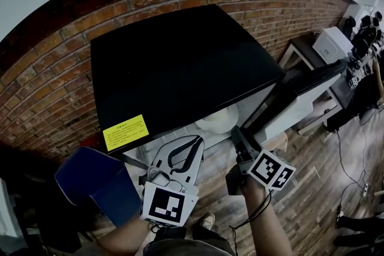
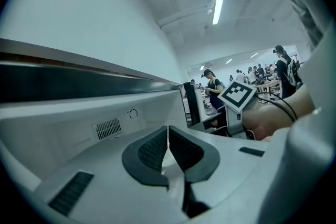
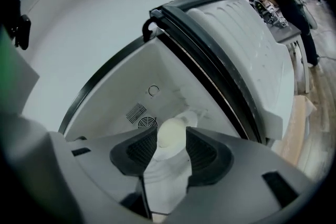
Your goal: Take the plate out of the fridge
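The plate, a pale, plain white round dish with a smooth rim, lies inside the open fridge on its white floor, just under the black top that carries a yellow label. The right hand-held gripper points into the compartment with its jaws apart, and the plate shows in the gap between them, not clamped. The left hand-held gripper hangs at the fridge's front edge with its ribbed pads pressed together on nothing.

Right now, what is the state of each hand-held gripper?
Left hand-held gripper: closed, empty.
Right hand-held gripper: open, with the plate between its jaws, not clearly gripped.
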A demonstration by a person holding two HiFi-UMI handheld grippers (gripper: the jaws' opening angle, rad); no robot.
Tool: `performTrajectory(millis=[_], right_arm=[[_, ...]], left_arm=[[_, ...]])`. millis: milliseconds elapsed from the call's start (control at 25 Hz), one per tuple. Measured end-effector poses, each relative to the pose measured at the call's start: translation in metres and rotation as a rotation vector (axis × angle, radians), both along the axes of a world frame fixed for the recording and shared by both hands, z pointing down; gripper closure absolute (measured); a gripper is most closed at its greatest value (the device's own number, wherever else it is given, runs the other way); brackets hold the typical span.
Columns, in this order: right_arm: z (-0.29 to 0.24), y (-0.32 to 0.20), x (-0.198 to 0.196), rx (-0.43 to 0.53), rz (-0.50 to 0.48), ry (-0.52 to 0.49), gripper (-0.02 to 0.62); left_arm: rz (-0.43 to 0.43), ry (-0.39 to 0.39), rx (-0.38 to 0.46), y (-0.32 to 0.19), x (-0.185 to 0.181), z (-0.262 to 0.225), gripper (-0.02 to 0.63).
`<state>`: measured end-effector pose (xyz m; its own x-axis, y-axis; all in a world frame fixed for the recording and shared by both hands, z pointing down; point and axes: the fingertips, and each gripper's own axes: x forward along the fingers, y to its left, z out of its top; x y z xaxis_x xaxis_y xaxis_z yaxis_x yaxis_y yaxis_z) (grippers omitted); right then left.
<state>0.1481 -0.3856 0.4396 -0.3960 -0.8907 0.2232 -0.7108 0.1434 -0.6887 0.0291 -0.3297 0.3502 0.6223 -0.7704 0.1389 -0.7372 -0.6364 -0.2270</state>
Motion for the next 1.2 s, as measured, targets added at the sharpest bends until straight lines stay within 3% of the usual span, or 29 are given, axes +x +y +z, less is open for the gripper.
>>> performTrajectory(millis=[320, 720, 880, 1200], right_arm=[[0.037, -0.017, -0.008, -0.083, 0.011, -0.142, 0.434], [0.059, -0.027, -0.023, -0.157, 0.03, -0.412, 0.436], [0.061, -0.029, -0.026, -0.173, 0.042, -0.521, 0.46], [0.058, -0.032, -0.026, -0.188, 0.083, -0.626, 0.541]], left_arm=[[-0.003, -0.015, -0.028, -0.011, -0.001, 0.018, 0.583], [0.003, -0.039, -0.074, -0.013, -0.005, 0.032, 0.583], [0.004, -0.055, -0.098, -0.011, -0.007, 0.037, 0.583], [0.007, -0.056, -0.1, -0.009, -0.009, 0.039, 0.583]])
